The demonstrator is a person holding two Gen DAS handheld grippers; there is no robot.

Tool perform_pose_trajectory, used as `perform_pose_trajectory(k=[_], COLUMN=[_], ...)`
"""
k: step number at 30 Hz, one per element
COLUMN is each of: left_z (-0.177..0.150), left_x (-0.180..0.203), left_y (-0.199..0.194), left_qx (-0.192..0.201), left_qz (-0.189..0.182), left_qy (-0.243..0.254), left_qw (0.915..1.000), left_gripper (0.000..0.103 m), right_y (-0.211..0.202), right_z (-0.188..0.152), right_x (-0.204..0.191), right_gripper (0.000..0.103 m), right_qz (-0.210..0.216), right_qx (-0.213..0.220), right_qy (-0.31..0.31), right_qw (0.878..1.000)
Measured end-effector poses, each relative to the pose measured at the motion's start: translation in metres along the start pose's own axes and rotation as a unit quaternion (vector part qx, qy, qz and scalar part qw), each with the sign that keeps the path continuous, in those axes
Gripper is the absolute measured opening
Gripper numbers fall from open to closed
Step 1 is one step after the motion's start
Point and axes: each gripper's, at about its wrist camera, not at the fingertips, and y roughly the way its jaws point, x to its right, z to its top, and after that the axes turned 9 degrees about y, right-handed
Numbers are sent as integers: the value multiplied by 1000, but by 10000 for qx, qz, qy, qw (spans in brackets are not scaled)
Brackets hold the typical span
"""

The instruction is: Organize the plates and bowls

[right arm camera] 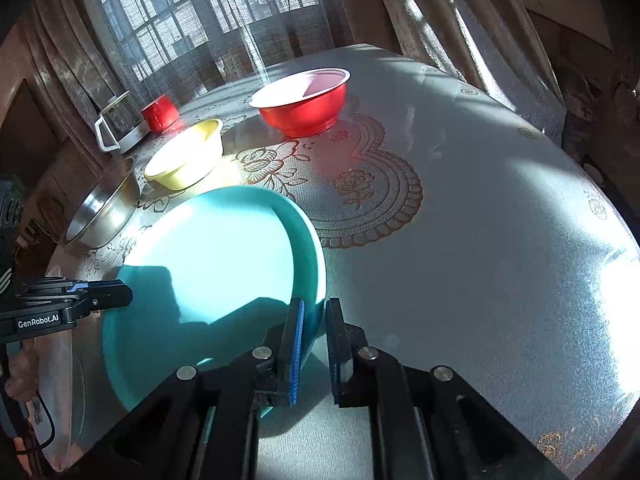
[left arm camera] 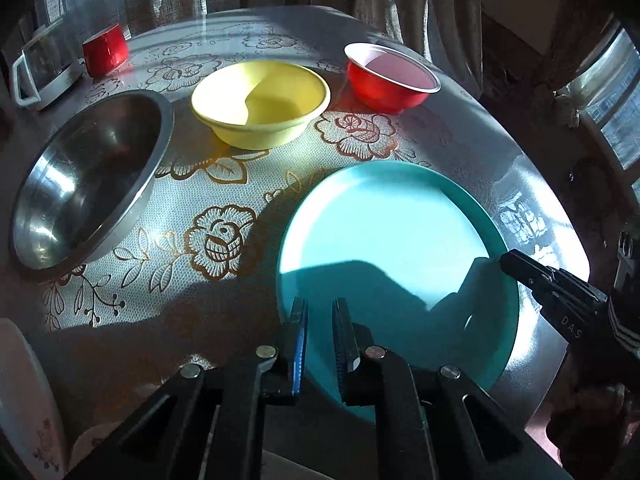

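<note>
A teal plate [left arm camera: 384, 236] lies on the round table, nearest to both grippers; it also shows in the right wrist view [right arm camera: 216, 252]. My left gripper [left arm camera: 320, 312] is open a little, its fingers over the plate's near rim with nothing between them. My right gripper [right arm camera: 314, 312] is open a little, astride the plate's right rim; it shows in the left wrist view [left arm camera: 516, 264] at the plate's right edge. Behind stand a yellow bowl [left arm camera: 260, 104], a red bowl [left arm camera: 390, 78] and a steel bowl [left arm camera: 88, 184].
A red cup [left arm camera: 105, 50] and a glass jug with a white handle [left arm camera: 44, 72] stand at the far left. A white flowered plate [left arm camera: 24, 400] sits at the near left edge. Curtains hang behind the table with its lace-pattern cloth [right arm camera: 460, 200].
</note>
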Motion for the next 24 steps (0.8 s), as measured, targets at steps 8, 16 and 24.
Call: perform_pose_trajectory(k=[8,16,24], left_z=[-6,-4,-13], left_x=[15,20,27], left_y=[18,42,46], left_qx=[-351,-202,-142], left_qz=[128,411,565], left_qy=[66,-129,-249], left_qw=[9993,9989,9980], left_gripper=[17,17,17], right_y=[1,4,4], right_z=[12,11,18], right_x=[20,10,23], right_gripper=[11,18,19], right_qz=[-54,-249,17], right_qx=[-37,113,105], right_qy=[202,-165,107], right_qw=[9998,9995,9999])
